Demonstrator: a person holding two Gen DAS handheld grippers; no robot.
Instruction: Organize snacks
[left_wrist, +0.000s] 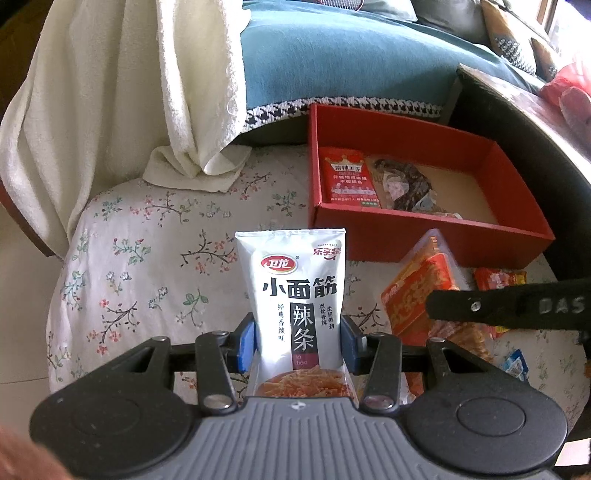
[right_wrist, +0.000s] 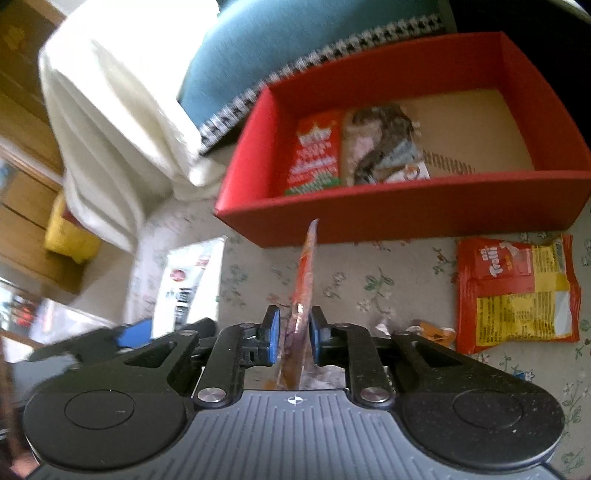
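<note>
Packing step: left hand-held gripper (left_wrist: 298, 341) clamps white pouch (left_wrist: 295, 302); right hand-held gripper (right_wrist: 294, 334) seemingly loosens around orange packet (right_wrist: 304, 273); next, red box (right_wrist: 369, 218) ahead.

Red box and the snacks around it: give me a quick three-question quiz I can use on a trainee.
1. True or false: the red box is empty.
2. What is the left claw holding? A) the white packet B) a towel C) a yellow bag
3. Fill the gap: the Trolli bag lies ___ the red box.

Key:
1. False. Two snack packets lie side by side at one end of it.
2. A. It stands upright between the blue pads.
3. Outside. It lies flat on the flowered cloth, in front of the box's near wall.
</note>
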